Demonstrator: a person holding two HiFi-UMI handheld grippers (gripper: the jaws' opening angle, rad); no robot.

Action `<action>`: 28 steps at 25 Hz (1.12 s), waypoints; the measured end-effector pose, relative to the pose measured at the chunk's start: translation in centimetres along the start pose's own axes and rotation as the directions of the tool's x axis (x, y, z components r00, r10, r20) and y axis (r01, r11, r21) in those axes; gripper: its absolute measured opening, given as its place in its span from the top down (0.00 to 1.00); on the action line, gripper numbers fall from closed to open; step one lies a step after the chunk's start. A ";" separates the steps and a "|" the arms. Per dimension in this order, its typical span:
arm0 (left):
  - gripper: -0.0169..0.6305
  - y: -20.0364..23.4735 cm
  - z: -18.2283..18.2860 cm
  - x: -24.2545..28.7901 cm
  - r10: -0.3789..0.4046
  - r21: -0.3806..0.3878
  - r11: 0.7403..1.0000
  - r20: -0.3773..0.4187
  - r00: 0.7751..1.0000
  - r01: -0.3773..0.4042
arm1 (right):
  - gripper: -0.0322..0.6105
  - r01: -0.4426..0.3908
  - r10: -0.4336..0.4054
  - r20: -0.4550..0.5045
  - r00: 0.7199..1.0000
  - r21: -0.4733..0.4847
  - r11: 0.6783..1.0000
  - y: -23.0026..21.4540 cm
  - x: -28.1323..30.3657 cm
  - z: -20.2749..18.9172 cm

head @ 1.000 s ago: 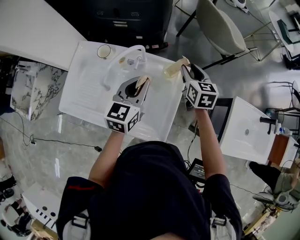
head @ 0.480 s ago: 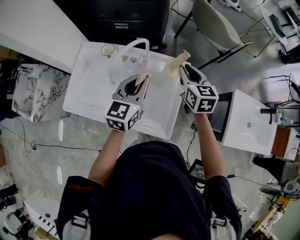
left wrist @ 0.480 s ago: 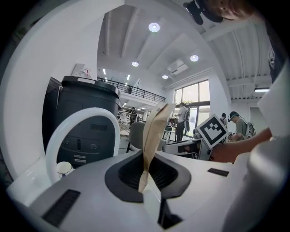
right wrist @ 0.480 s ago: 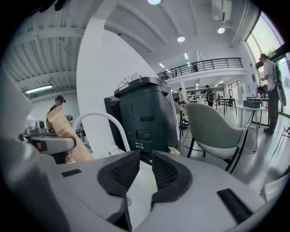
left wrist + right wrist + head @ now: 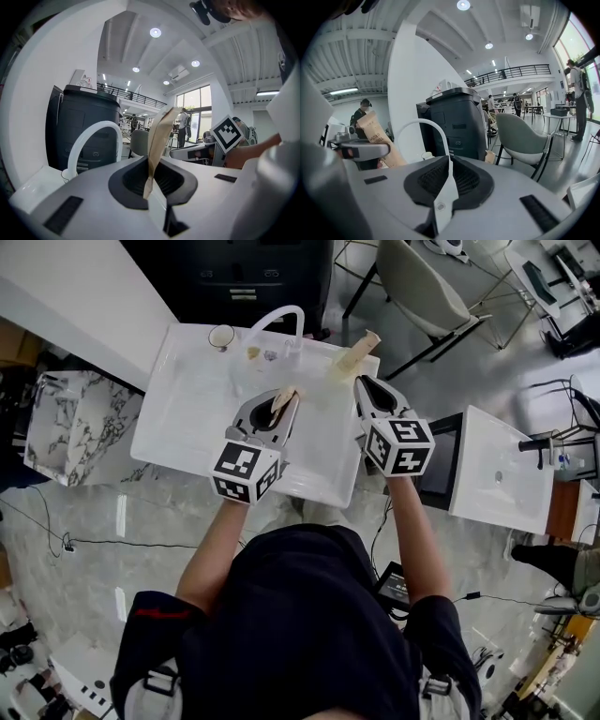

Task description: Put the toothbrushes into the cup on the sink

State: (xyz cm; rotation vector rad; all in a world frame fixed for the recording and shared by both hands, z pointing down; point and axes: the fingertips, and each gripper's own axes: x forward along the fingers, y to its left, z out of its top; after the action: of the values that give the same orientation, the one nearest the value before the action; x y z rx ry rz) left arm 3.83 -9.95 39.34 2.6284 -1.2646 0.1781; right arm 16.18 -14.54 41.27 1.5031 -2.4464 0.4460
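My left gripper (image 5: 281, 396) (image 5: 150, 164) is shut on a tan paper-wrapped toothbrush (image 5: 282, 402) (image 5: 158, 140), held over the white sink (image 5: 183, 418). A second wrapped toothbrush (image 5: 353, 356) (image 5: 490, 157) rests at the sink's back right corner, just beyond my right gripper (image 5: 362, 382) (image 5: 449, 163). The right jaws have just been closing and are shut with nothing between them. A small cup (image 5: 222, 337) (image 5: 426, 155) (image 5: 68, 174) stands at the sink's back edge, left of the arched faucet (image 5: 277, 319) (image 5: 89, 140) (image 5: 423, 125).
A dark cabinet (image 5: 262, 273) stands behind the sink. A grey chair (image 5: 427, 287) (image 5: 524, 136) is at the back right. A second white basin (image 5: 497, 486) sits to the right and a marble block (image 5: 61, 427) to the left. Cables lie on the floor.
The right gripper has drawn back from the wrapped toothbrush at the sink's corner and its jaws have closed, empty. The left gripper keeps its hold on its toothbrush.
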 end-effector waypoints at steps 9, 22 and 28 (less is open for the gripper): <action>0.92 -1.4 0.2 -1.3 -0.003 0.016 1.000 0.014 1.000 0.002 | 0.89 -0.007 0.007 0.032 0.999 -0.008 1.000 1.2 -2.3 0.2; 0.92 -5.0 1.5 -0.2 0.052 0.031 0.998 0.023 0.998 -0.053 | 0.89 -0.081 0.082 0.046 0.996 -0.018 0.997 -0.2 -4.7 1.2; 0.92 -6.9 1.2 -0.3 0.089 0.032 0.995 0.024 0.996 -0.090 | 0.89 -0.118 0.119 0.049 0.992 -0.018 0.993 -1.0 -5.9 0.7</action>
State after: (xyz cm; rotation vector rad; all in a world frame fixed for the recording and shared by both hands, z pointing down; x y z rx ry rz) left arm 9.06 -5.84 37.11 2.6095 -1.3998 0.1857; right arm 19.68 -10.33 38.66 1.3843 -2.5819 0.4149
